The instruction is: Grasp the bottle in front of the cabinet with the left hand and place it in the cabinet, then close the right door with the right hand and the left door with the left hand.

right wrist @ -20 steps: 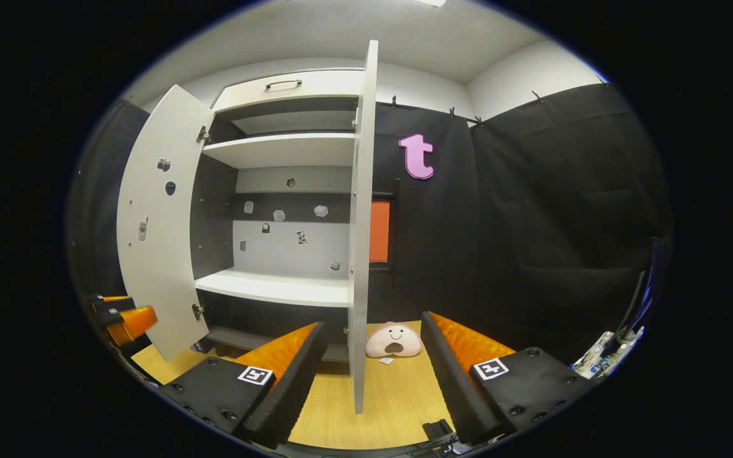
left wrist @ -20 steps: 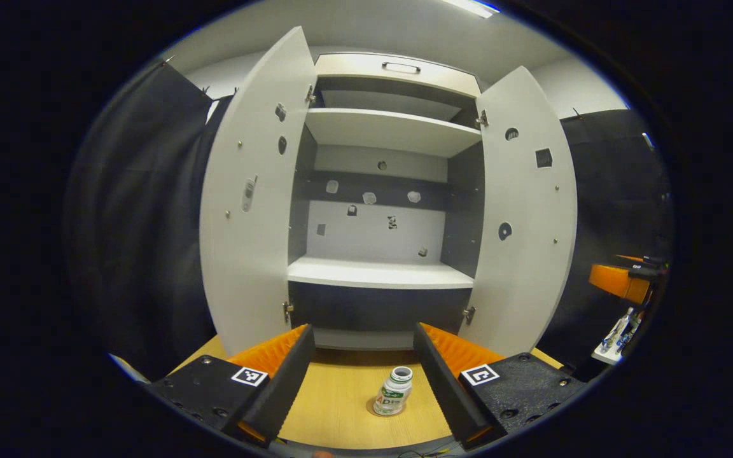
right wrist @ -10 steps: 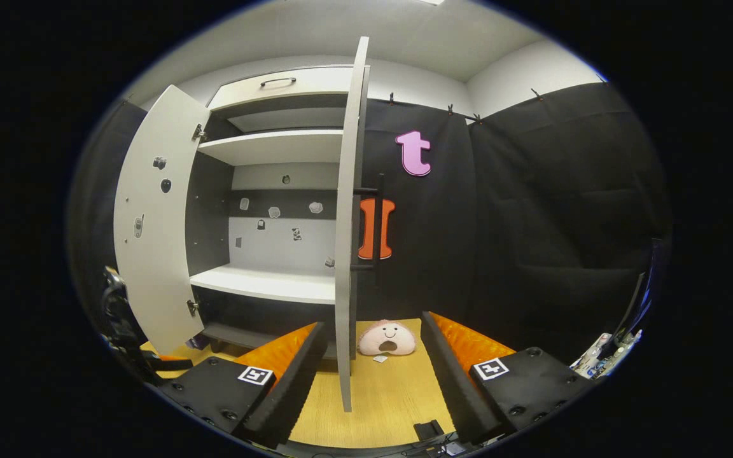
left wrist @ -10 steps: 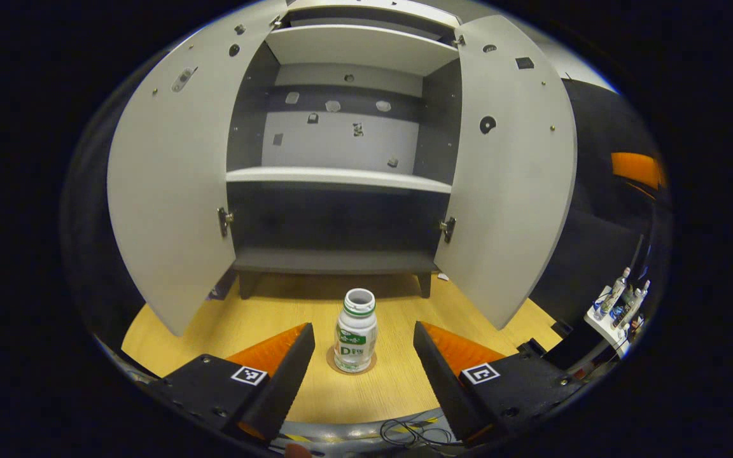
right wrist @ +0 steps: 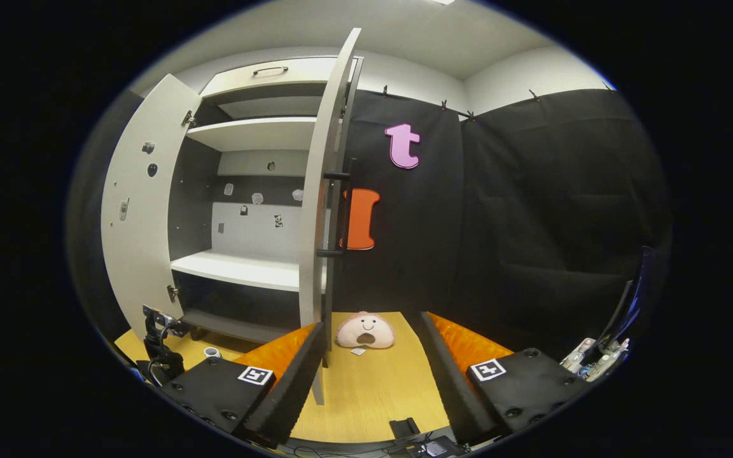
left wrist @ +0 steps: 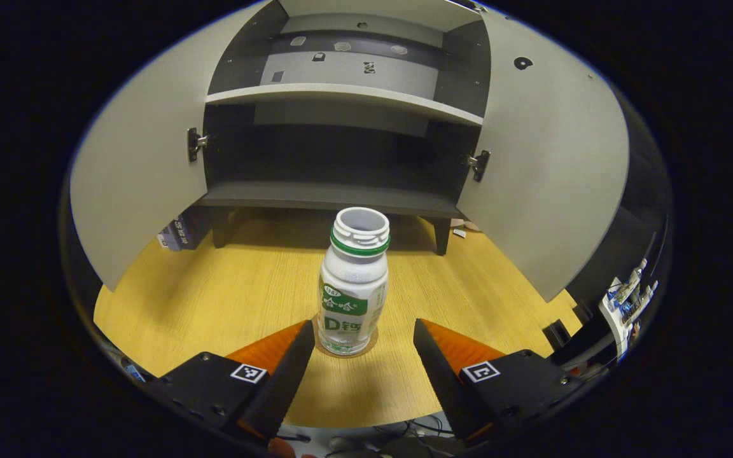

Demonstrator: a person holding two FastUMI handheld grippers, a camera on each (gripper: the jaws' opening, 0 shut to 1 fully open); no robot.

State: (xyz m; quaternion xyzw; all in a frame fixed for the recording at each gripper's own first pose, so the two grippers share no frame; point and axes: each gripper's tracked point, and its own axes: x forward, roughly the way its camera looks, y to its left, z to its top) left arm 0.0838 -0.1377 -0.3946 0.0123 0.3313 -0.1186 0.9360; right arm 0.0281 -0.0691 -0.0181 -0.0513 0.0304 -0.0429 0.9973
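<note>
Since a moment ago I have brought my left gripper lower and closer, so the open cabinet has slid upward and the bottle looms larger. It stands upright on the wooden floor before the cabinet, just beyond my wide-open, empty left jaws, so I judge the grasp is next. My right gripper, jaws also open and empty, waits near the right door.

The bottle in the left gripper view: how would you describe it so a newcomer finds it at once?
Start at the tall grey cabinet with both doors swung open, then drop to the light wooden floor in front of it. There a small white plastic bottle with a green neck ring and green label stands upright and uncapped on a round mark, ahead of the left tongs, which are open and apart from it.
</note>
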